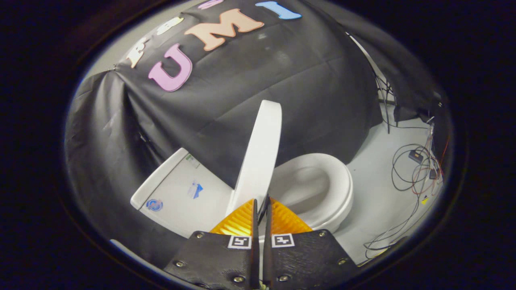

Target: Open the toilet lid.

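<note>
The white toilet lid [260,153] stands raised, nearly upright and seen edge-on, between the tank [181,197] on one side and the white seat ring [336,189] with the open bowl on the other. My gripper [261,200] is shut, its two fingers pressed together with only a thin slit between them and nothing held. The fingertips sit right at the lid's near lower edge; I cannot tell whether they touch it.
A black cloth wall [282,80] hangs close behind the toilet. The pale floor [379,197] beside the bowl carries loose cables [415,173] and small boxes near the booth's edge.
</note>
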Demonstrator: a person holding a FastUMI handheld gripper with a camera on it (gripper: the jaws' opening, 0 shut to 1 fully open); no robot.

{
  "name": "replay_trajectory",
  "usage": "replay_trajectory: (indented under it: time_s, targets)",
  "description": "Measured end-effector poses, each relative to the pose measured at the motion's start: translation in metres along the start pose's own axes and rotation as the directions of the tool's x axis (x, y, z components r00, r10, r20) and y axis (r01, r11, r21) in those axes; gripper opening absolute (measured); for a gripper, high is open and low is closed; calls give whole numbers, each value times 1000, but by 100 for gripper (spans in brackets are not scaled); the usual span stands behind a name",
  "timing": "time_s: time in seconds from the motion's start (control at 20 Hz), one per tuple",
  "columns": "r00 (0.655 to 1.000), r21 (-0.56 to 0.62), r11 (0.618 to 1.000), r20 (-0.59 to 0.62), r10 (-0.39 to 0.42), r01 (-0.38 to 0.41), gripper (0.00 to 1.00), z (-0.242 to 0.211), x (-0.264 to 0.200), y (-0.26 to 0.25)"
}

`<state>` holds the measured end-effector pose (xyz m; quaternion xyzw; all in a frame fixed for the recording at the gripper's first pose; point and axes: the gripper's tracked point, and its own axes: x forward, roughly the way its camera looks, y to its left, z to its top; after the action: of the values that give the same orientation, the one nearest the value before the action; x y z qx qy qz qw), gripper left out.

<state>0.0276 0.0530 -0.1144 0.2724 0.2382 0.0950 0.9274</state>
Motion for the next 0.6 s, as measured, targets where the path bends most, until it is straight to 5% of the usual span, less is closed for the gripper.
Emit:
replay_trajectory:
  time_s: [0.6]
  targets:
    - [994,-112,990,55,97,-91,4,11,-4,65]
